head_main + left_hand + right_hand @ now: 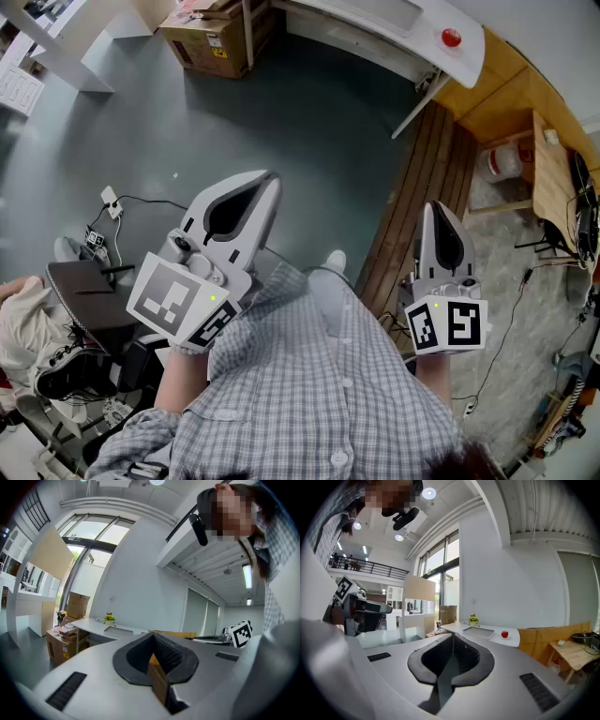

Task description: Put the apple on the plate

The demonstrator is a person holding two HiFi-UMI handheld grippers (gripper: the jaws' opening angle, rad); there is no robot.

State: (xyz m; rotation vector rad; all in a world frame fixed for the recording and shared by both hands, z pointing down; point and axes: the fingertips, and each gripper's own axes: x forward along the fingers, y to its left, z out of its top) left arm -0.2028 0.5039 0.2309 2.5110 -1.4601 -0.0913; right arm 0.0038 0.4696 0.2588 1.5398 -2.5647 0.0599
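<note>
Far ahead of right gripper (439, 208), slightly to its right, a small round red apple (504, 634) sits on curved white counter (512, 641). Left gripper (264, 181) prob. farther. Both grippers closed, holding nothing.

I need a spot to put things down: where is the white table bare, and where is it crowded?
The white table is bare at its rounded end around the apple and along the front edge beside the grey tray. Its far end is crowded by the flowers. The grey floor between the cardboard box and the table is open.
</note>
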